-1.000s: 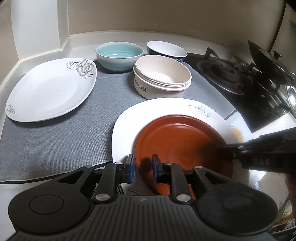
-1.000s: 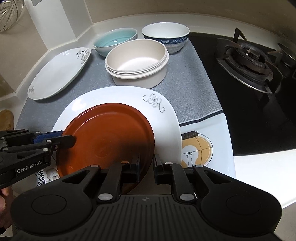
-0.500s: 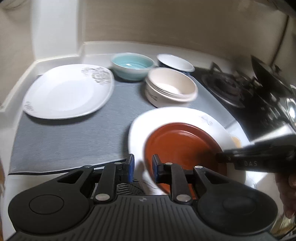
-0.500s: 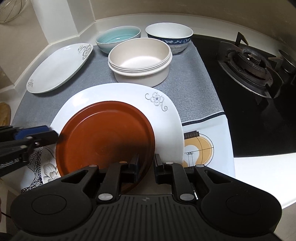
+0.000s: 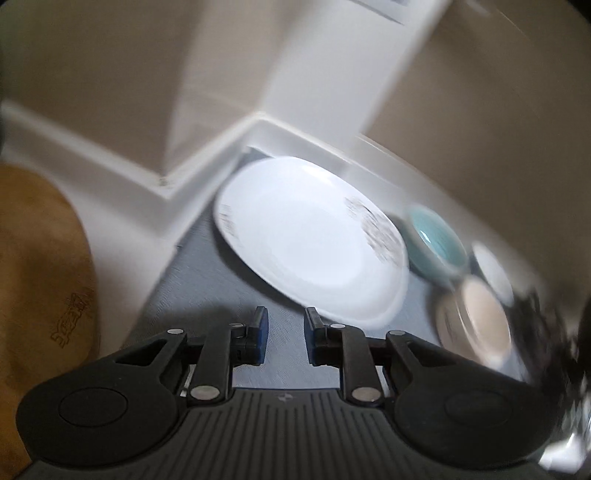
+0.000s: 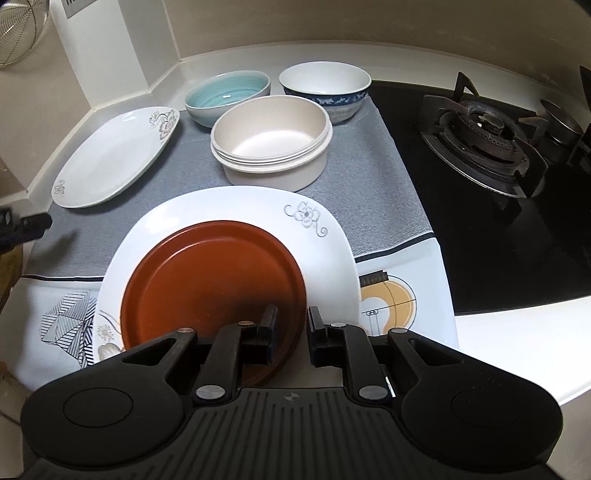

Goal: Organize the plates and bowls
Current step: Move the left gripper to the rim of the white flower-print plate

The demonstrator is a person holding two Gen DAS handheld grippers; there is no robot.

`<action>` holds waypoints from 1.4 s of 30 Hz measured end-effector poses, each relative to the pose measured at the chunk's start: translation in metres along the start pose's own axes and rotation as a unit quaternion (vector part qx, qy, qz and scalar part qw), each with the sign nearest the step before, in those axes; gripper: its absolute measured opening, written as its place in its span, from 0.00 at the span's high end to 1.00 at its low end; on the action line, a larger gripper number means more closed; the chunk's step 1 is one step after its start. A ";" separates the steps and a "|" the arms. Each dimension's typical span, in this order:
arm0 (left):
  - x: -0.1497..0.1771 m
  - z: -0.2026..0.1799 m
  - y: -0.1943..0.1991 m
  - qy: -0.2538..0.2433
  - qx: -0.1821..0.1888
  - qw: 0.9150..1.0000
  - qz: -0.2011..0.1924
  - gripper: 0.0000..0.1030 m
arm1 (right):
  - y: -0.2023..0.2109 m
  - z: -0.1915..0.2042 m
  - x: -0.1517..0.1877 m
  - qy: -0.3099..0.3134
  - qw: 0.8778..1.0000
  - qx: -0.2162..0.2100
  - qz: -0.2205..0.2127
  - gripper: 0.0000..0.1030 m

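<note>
Brown plate [image 6: 207,280], round, glossy, on floral white plate [image 6: 332,236], seemingly between parted right hand-held gripper [image 6: 291,325] fingers; left hand-held gripper [image 5: 285,330] parted, empty.

A white table [image 6: 517,332] runs into a corner under beige walls [image 6: 332,22], with a raised white lip along its back edge. The gas stove [image 6: 480,133] serves as landmark: its black glass top sits flush in the table, an iron burner grate upon it. Left of the stove lies a grey mat [image 6: 369,177] with a printed white border. Further left a white pillar [image 6: 110,44] juts from the wall, and beyond it hangs a wire strainer [image 6: 18,33]. Light glares off the table in front of the stove.
</note>
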State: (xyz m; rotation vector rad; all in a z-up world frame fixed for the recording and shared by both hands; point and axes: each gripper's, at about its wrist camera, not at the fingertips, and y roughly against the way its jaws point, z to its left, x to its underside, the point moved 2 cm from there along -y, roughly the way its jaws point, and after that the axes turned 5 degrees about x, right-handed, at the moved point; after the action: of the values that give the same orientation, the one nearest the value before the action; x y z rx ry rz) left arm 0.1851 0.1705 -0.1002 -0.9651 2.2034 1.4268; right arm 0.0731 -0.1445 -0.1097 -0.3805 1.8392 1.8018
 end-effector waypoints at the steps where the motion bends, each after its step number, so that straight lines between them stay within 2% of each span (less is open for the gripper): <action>1: -0.005 0.006 -0.005 0.021 -0.001 1.000 -0.006 0.75 | 0.001 0.001 0.000 0.001 1.000 -0.002 0.000 0.83; 4: -0.014 0.018 -0.018 0.077 0.006 0.997 -0.011 0.73 | 0.004 0.005 -0.001 0.004 1.000 -0.005 -0.001 0.83; 9: -0.018 0.022 -0.037 0.129 0.006 0.992 -0.001 0.71 | 0.010 0.008 -0.001 0.007 1.000 -0.006 -0.007 0.83; 13: -0.020 0.016 -0.048 0.116 -0.003 0.993 0.005 0.72 | 0.015 0.008 0.000 0.006 1.000 -0.001 -0.007 0.83; 16: -0.016 0.017 -0.054 0.113 -0.008 0.993 0.014 0.81 | 0.017 0.009 0.000 0.005 1.000 0.000 -0.007 0.83; 23: -0.013 0.016 -0.051 0.110 -0.024 0.994 0.013 0.84 | 0.022 0.016 -0.001 0.012 1.000 -0.001 -0.011 0.83; 34: 0.019 0.021 -0.009 0.128 -0.056 0.990 0.034 0.83 | 0.025 0.025 -0.005 0.018 1.000 -0.013 -0.019 0.83; 42: 0.044 0.018 0.025 0.109 -0.078 0.989 0.058 0.80 | 0.027 0.029 -0.010 0.017 0.999 -0.024 -0.026 0.83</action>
State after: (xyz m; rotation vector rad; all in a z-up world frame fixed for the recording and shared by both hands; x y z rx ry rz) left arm 0.1348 0.1774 -0.1184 -1.1087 2.3645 1.6365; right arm 0.0714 -0.1155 -0.0812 -0.4755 1.7963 1.8170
